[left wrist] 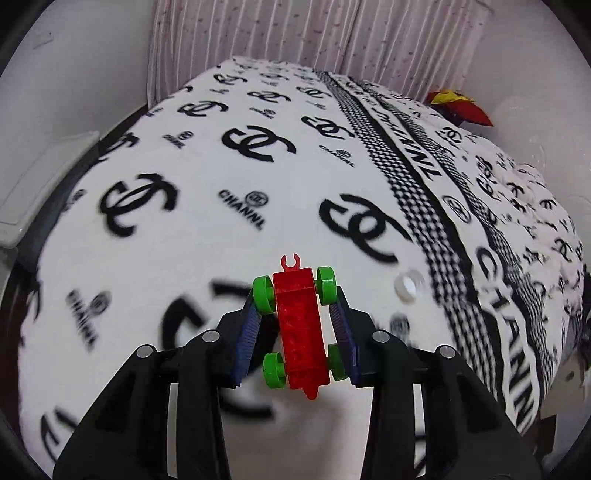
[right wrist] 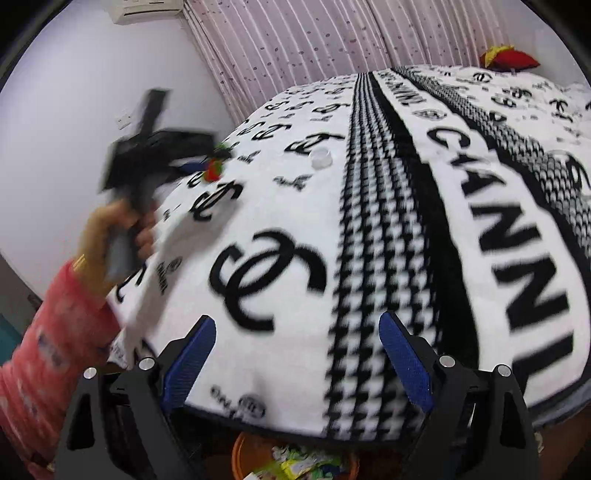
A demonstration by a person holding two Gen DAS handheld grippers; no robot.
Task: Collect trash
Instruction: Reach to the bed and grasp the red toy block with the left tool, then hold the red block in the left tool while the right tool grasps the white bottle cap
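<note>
My left gripper [left wrist: 295, 306] is shut on a red toy car with green wheels [left wrist: 301, 328], held above the black-and-white blanket [left wrist: 207, 177]. Its pads press the wheels on both sides. In the right wrist view the left gripper [right wrist: 207, 166] is blurred at the left, with the toy car [right wrist: 214, 171] at its tip. A white bottle cap [left wrist: 408, 286] lies on the blanket just right of the car; it also shows in the right wrist view [right wrist: 320, 158]. My right gripper [right wrist: 295, 354] is open and empty over the bed's near edge.
An orange bin [right wrist: 240, 454] with wrappers inside stands below the bed's edge under the right gripper. A red and yellow cushion [left wrist: 460, 105] lies at the far right of the bed. A curtain [left wrist: 295, 29] hangs behind. A white wall is at the left.
</note>
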